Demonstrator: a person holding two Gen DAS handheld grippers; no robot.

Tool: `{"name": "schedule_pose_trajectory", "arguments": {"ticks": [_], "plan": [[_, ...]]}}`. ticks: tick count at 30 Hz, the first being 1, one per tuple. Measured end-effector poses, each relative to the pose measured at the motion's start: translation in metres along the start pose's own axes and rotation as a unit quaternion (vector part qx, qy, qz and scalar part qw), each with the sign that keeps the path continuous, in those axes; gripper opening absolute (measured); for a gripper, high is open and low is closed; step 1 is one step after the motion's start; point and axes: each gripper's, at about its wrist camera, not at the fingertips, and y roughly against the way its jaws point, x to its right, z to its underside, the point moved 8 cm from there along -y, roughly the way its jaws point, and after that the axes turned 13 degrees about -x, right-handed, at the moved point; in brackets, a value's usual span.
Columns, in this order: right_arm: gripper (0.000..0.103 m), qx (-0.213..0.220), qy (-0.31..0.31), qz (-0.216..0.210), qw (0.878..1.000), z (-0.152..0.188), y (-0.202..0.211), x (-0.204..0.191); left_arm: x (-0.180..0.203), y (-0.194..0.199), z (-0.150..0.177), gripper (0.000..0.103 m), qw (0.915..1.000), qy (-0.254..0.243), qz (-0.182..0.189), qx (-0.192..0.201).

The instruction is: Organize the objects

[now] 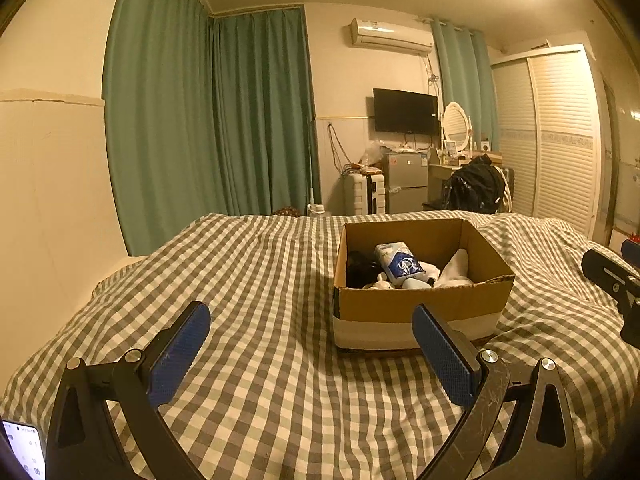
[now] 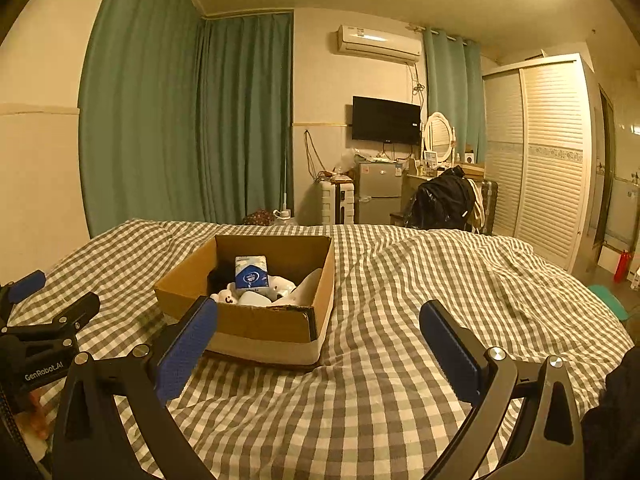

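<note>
Cardboard box (image 1: 420, 304) | ahead, beyond right finger | left hand-held gripper (image 1: 312, 320) spread

One cardboard box (image 1: 416, 304), one tissue pack (image 1: 398, 263)

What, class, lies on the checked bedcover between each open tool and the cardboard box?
Nothing visible does. Only bare checked bedcover separates the left tool from the cardboard box, and the same holds for the right tool. Both tools are open and empty.
</note>
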Motion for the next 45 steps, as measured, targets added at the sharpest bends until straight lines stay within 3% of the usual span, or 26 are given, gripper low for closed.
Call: {"name": "schedule_pose_trajectory", "arguments": {"ticks": [45], "plan": [[0.101, -0.020, 0.008, 0.003, 1.000, 0.010, -0.005, -0.001, 0.004, 0.006, 0.004, 0.103, 1.0000, 0.007, -0.001, -0.003]]}}
